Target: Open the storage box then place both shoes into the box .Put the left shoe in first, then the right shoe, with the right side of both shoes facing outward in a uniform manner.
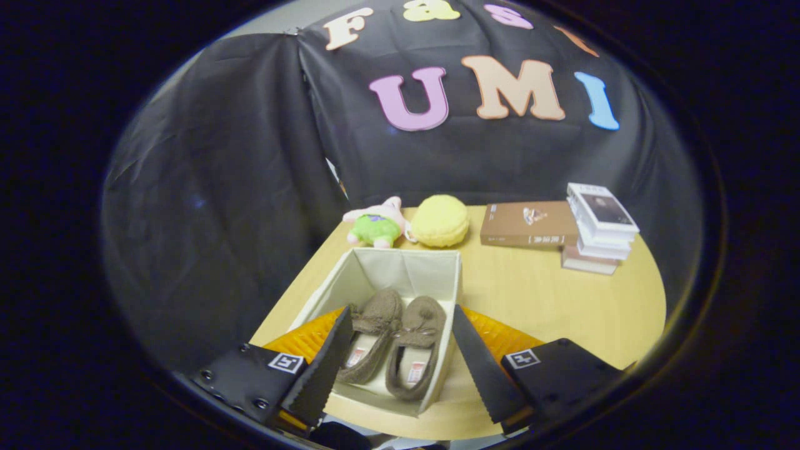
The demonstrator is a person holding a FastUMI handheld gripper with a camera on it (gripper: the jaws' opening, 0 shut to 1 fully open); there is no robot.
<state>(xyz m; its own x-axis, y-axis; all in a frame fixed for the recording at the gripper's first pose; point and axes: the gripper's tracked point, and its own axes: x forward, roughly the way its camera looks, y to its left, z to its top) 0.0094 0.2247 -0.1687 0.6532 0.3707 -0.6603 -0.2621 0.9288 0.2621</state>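
An open pale fabric storage box (437, 265) stands on the wooden table (544, 300). Two brown fuzzy slippers lie inside it side by side, toes pointing away from me: the left one (374, 331) and the right one (415, 344). My gripper (400, 359) hovers above the near end of the box, open, its fingers spread to either side of the slippers and touching nothing. Something orange (500, 334) shows behind the fingers at both sides of the box.
Beyond the box sit a green and pink plush toy (375, 226) and a round yellow cushion (440, 220). A brown book (528, 223) lies farther right, next to a stack of books (599, 228). Black cloth walls close the back and left.
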